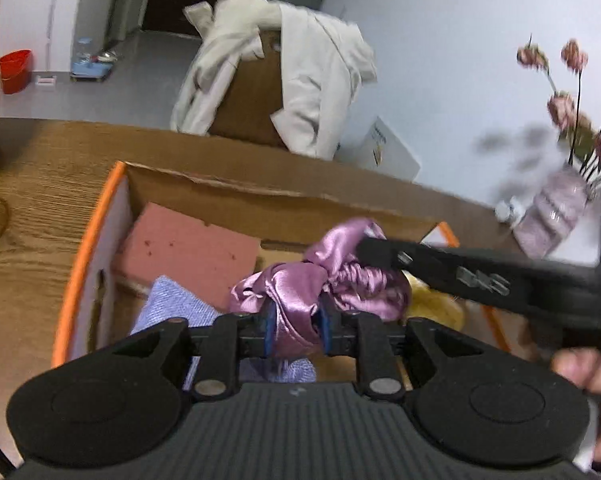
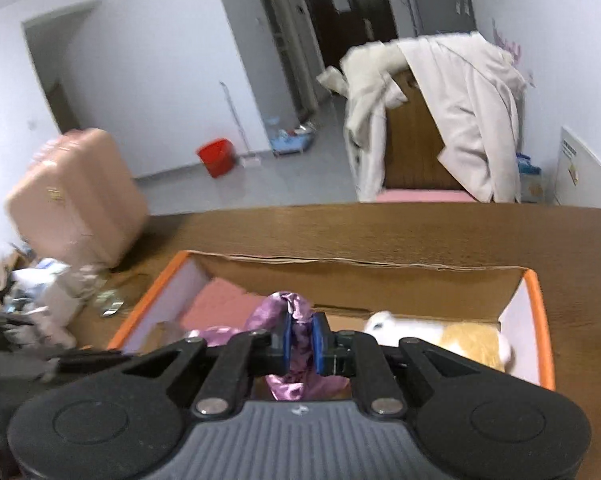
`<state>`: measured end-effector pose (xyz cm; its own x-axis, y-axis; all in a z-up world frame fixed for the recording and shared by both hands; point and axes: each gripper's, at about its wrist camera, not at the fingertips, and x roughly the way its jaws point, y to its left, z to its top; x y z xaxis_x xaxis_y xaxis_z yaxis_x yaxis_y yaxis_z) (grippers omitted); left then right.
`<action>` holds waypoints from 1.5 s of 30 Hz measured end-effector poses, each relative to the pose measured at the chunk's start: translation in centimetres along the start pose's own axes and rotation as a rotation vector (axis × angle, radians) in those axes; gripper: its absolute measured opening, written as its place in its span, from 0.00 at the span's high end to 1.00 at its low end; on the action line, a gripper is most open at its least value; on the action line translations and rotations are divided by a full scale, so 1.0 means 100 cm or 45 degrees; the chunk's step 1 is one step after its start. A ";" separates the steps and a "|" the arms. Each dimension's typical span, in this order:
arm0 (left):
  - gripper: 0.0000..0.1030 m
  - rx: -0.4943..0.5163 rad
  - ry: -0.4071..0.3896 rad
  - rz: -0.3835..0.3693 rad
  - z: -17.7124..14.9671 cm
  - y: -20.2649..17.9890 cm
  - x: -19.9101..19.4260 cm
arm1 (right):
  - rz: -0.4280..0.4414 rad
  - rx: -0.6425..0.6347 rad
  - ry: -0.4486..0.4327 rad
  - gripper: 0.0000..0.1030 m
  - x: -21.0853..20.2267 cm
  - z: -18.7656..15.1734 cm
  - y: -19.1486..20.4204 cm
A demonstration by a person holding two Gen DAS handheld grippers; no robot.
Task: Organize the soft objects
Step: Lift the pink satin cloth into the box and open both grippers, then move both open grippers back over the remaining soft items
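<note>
A purple satin cloth (image 1: 300,280) hangs over an open cardboard box with orange edges (image 1: 88,248). My left gripper (image 1: 296,328) is shut on its lower fold, blue pads pressing the satin. My right gripper (image 1: 366,246) reaches in from the right, its tip on the cloth's upper end. In the right wrist view my right gripper (image 2: 300,340) is shut on the same satin cloth (image 2: 292,300) above the box (image 2: 536,320). Inside lie a pink foam block (image 1: 188,248), a lilac knitted cloth (image 1: 168,304) and a white and orange plush toy (image 2: 460,340).
The box stands on a wooden table (image 1: 28,184). Behind it is a chair draped with a pale coat (image 1: 308,72). A vase of dried flowers (image 1: 556,208) stands at the table's right end. A pink suitcase (image 2: 76,200) and clutter sit on the floor to the left.
</note>
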<state>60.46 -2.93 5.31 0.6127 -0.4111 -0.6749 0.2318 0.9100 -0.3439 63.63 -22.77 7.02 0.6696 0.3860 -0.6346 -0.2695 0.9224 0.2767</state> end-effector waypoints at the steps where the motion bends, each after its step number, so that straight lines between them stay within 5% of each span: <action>1: 0.75 -0.001 0.007 0.007 0.000 0.001 0.005 | -0.025 -0.011 0.017 0.89 0.012 0.001 -0.002; 5: 0.62 0.062 0.020 0.013 -0.001 -0.004 0.012 | -0.075 -0.007 0.038 0.86 0.044 0.004 -0.005; 10: 0.44 0.098 -0.013 0.030 -0.008 -0.001 -0.005 | -0.097 0.007 0.028 0.65 0.041 0.003 -0.007; 13: 0.44 0.101 -0.039 0.056 -0.006 0.005 -0.024 | -0.094 0.014 -0.012 0.49 0.015 0.004 -0.009; 21: 0.39 0.105 -0.161 0.128 -0.010 0.007 -0.121 | -0.099 -0.074 -0.144 0.44 -0.091 0.009 0.008; 28: 0.25 0.159 -0.271 0.154 -0.040 -0.010 -0.211 | -0.120 -0.122 -0.244 0.30 -0.193 -0.014 0.030; 32: 0.22 0.185 -0.370 0.226 -0.087 -0.021 -0.256 | -0.109 -0.164 -0.309 0.26 -0.238 -0.066 0.046; 35: 0.15 0.218 -0.500 0.207 -0.136 -0.025 -0.294 | -0.088 -0.230 -0.387 0.23 -0.273 -0.121 0.063; 37: 0.14 0.221 -0.553 0.188 -0.173 -0.030 -0.314 | -0.084 -0.252 -0.447 0.13 -0.294 -0.155 0.073; 41: 0.06 0.280 -0.646 0.207 -0.239 -0.041 -0.337 | -0.082 -0.233 -0.540 0.12 -0.324 -0.225 0.086; 45: 0.06 0.236 -0.612 0.210 -0.296 -0.046 -0.344 | -0.060 -0.197 -0.562 0.12 -0.341 -0.287 0.093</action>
<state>15.93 5.44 10.75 0.9187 -0.2305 -0.3208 0.2061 0.9725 -0.1087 18.44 -26.97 10.55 0.9048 0.3313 -0.2674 -0.3092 0.9431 0.1223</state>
